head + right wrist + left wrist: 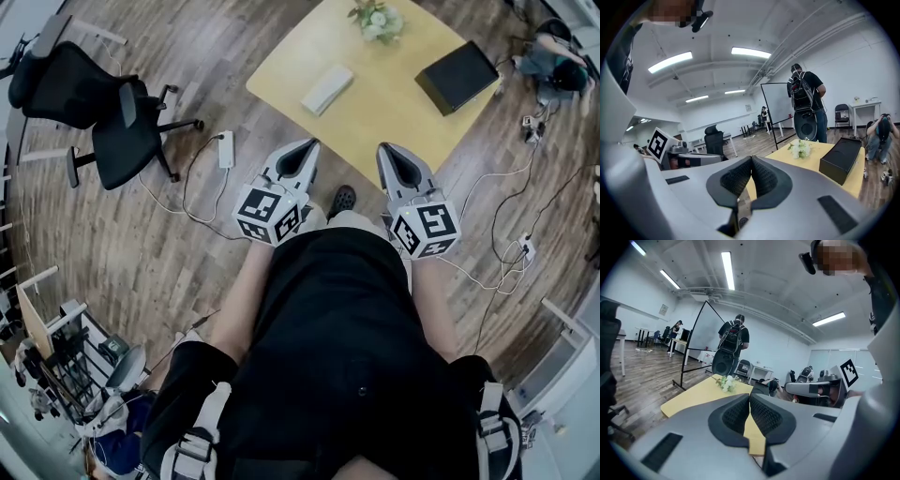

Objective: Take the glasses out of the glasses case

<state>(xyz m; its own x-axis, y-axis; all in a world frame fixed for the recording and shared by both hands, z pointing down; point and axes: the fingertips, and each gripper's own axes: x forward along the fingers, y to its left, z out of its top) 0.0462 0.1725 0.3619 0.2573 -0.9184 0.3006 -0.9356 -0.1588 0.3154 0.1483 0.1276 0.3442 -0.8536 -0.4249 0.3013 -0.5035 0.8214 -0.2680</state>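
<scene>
A pale oblong glasses case (327,88) lies closed on the yellow table (394,103), left of its middle. Both grippers hang short of the table's near edge, over the wooden floor, and point toward it. My left gripper (311,144) is shut, its dark pads touching with nothing between them (749,400). My right gripper (383,148) is also shut and empty (751,164). The case is well ahead of both, out of reach, and shows in neither gripper view. No glasses are visible.
On the table stand a black flat box (457,77) at the right and a small bunch of white flowers (378,19) at the far edge. A black office chair (94,103), a power strip (226,148) and cables lie left. A person (808,105) stands beyond the table; another crouches (553,58).
</scene>
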